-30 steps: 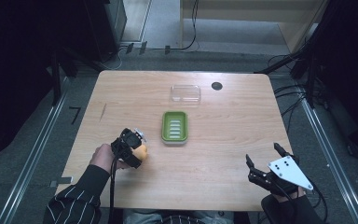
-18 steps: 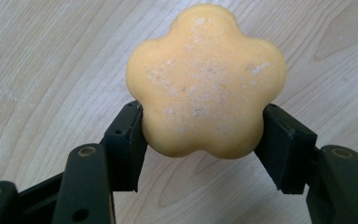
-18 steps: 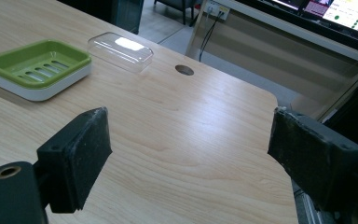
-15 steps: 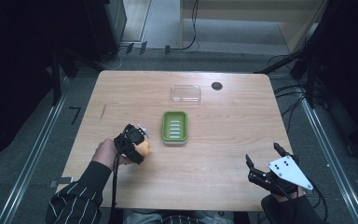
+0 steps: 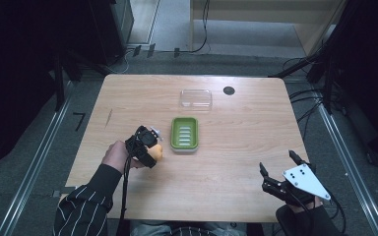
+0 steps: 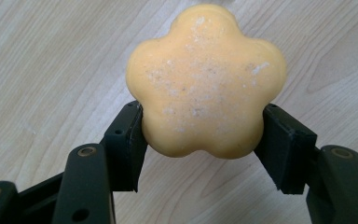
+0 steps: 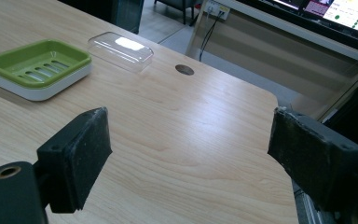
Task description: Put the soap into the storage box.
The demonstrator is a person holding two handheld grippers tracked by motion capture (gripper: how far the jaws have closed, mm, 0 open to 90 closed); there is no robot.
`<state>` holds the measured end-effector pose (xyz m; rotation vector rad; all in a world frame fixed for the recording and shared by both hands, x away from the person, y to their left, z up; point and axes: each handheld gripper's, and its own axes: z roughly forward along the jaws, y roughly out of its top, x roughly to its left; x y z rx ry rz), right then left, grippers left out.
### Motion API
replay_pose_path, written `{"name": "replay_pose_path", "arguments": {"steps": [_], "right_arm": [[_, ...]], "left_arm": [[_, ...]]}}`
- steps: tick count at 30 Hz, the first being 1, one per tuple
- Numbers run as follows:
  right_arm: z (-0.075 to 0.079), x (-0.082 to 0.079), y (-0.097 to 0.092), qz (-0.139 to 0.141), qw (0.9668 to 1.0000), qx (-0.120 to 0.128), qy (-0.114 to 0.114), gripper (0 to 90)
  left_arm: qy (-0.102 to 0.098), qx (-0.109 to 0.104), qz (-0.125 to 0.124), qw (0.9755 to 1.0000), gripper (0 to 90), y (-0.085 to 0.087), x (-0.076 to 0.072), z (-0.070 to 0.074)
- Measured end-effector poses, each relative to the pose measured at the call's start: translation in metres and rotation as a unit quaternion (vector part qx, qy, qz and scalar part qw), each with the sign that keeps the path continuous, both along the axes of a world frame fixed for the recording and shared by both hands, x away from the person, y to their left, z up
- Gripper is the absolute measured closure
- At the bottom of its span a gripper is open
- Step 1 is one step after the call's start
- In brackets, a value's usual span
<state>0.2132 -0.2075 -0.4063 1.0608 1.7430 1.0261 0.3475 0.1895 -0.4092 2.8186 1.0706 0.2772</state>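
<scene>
An orange flower-shaped soap [image 6: 205, 79] is clamped between the two black jaws of my left gripper [image 6: 203, 140]. In the high view that gripper [image 5: 150, 147] and the soap [image 5: 157, 153] sit just left of the green soap dish [image 5: 184, 133], close to its lower left corner. A clear plastic lid [image 5: 196, 98] lies behind the dish. My right gripper [image 5: 279, 168] rests open near the table's front right corner. From the right gripper view the dish [image 7: 39, 67] and the lid [image 7: 120, 50] show far off to the left, with nothing between the pads [image 7: 81, 151].
A dark round hole [image 5: 229, 90] sits in the wooden table [image 5: 246, 142] right of the lid. A sleeve with stripes comes in at the bottom left. Metal rails and cables run along the floor on both sides of the table.
My left gripper has carried the soap to the right and a little away from the person, closer to the green dish. The right gripper has stayed still.
</scene>
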Motion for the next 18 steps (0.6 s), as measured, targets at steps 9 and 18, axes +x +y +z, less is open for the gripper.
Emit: {"name": "replay_pose_path", "arguments": {"steps": [9, 18], "right_arm": [[0.0, 0.0, 0.0, 0.0, 1.0, 0.0, 0.0, 13.4], [0.0, 0.0, 0.0, 0.0, 1.0, 0.0, 0.0, 13.4]], "left_arm": [[0.0, 0.001, -0.01, 0.9999, 39.7, -0.006, 0.008, 0.004], [-0.008, -0.003, -0.021, 0.9997, 39.6, -0.011, 0.015, 0.01]]}}
